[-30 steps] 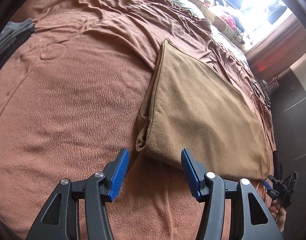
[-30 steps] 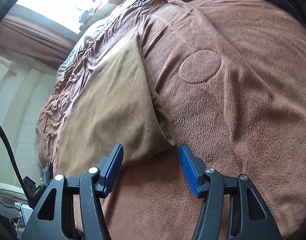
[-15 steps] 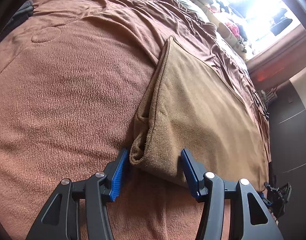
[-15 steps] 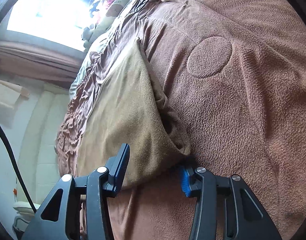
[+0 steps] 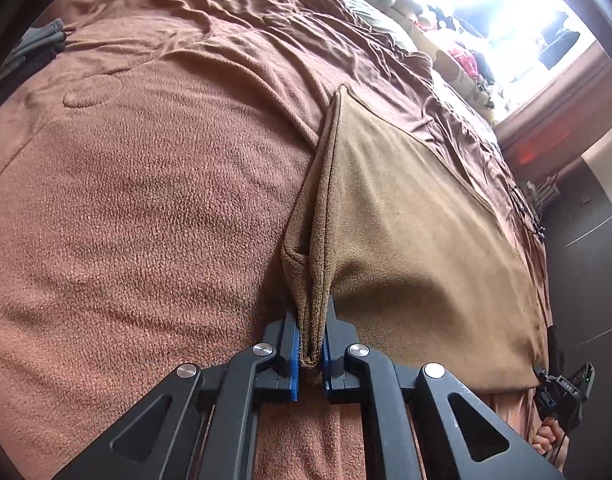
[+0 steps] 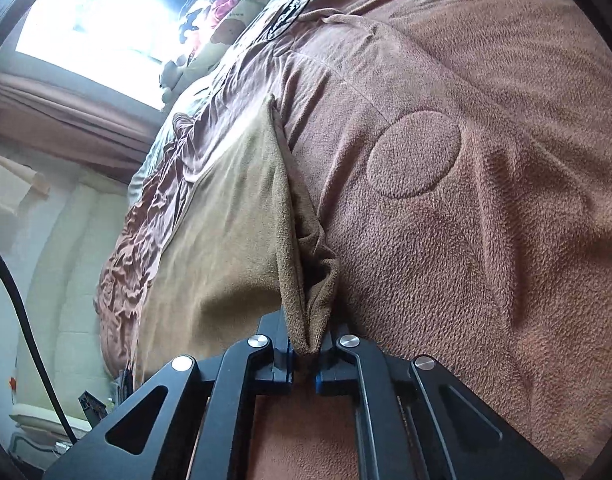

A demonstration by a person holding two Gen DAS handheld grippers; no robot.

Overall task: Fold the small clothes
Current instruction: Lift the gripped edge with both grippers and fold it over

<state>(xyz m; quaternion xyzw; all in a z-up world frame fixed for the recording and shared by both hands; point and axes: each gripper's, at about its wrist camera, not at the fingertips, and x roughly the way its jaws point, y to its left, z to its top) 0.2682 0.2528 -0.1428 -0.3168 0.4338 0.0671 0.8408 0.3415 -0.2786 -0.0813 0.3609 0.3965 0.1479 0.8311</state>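
Note:
A tan folded cloth lies on a reddish-brown fleece blanket that covers a bed. My left gripper is shut on the cloth's near left corner, which bunches up between the blue pads. In the right wrist view the same cloth stretches away to the left, and my right gripper is shut on its near right corner, pinching a gathered fold. Both corners are raised slightly off the blanket.
Grey folded clothes lie at the far left edge of the bed. Stuffed toys and pillows sit by a bright window at the head. The bed's edge and dark floor are at right. A black cable hangs at left.
Both grippers moved forward onto the cloth's near corners and closed on them. The pinched corners now bunch up and lift a little off the blanket.

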